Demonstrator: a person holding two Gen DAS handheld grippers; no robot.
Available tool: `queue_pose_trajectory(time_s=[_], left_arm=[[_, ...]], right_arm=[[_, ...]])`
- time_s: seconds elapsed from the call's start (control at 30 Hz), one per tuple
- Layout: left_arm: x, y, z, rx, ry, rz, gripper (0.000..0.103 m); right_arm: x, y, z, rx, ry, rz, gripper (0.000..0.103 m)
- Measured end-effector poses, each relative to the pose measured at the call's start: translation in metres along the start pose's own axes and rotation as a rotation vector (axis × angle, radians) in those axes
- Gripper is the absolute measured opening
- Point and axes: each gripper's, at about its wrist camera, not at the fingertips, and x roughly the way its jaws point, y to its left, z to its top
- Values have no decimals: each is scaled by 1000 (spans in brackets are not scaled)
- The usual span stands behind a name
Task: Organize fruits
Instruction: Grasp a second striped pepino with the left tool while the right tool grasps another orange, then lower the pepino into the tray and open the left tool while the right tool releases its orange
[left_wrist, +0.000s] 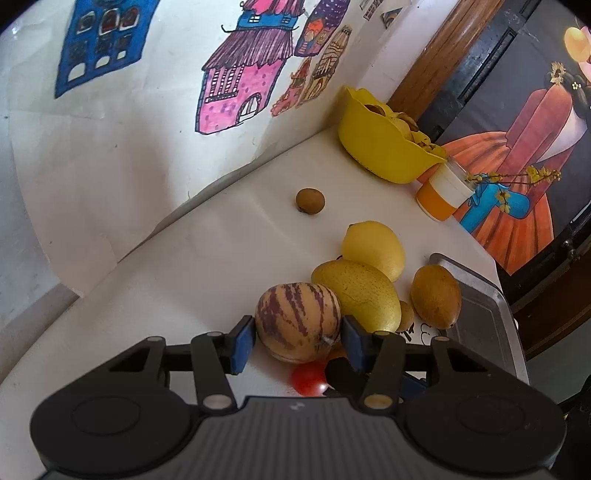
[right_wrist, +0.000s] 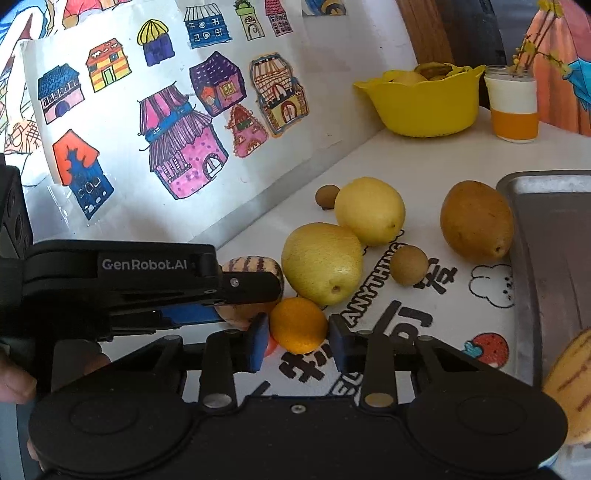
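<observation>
My left gripper (left_wrist: 298, 338) is open, its blue pads on either side of a striped cream-and-purple melon (left_wrist: 298, 320) on the table; small gaps show at both pads. It shows from the side in the right wrist view (right_wrist: 236, 291), around the same melon (right_wrist: 255, 267). My right gripper (right_wrist: 298, 341) is open, its pads flanking a small orange (right_wrist: 298, 325) without clearly touching it. Nearby lie a yellow pear (right_wrist: 321, 262), a lemon (right_wrist: 369, 210), a brown mango-like fruit (right_wrist: 476, 221) and two small brown round fruits (right_wrist: 408, 265).
A metal tray (right_wrist: 554, 240) lies at the right with another striped fruit (right_wrist: 570, 387) at its near edge. A yellow bowl (right_wrist: 424, 103) holding fruit and an orange-white jar (right_wrist: 513, 107) stand at the back. A red tomato (left_wrist: 308, 378) lies under my left gripper. A drawing-covered wall runs along the left.
</observation>
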Motion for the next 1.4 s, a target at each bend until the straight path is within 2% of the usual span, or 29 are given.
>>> queue_pose_trajectory(time_s=[0.23, 0.47, 0.63, 0.83, 1.1, 1.4], left_arm=[[-14, -6, -8, 25, -37, 6, 54], [-30, -27, -11, 35, -74, -36, 54], [-32, -57, -9, 79, -101, -80, 54], [-20, -104, -10, 124, -129, -105, 54], [13, -162, -23, 206, -73, -155, 54], [41, -196, -41, 285, 10, -131, 54]], right_arm=[[-26, -2, -7, -21, -41, -15, 37], [-75, -17, -4, -9, -152, -78, 37], [-112, -46, 2, 42, -244, -170, 37], [-141, -87, 0, 74, -297, -327, 37], [-149, -136, -12, 141, -284, -426, 37], [-143, -149, -16, 128, -262, -472, 37]])
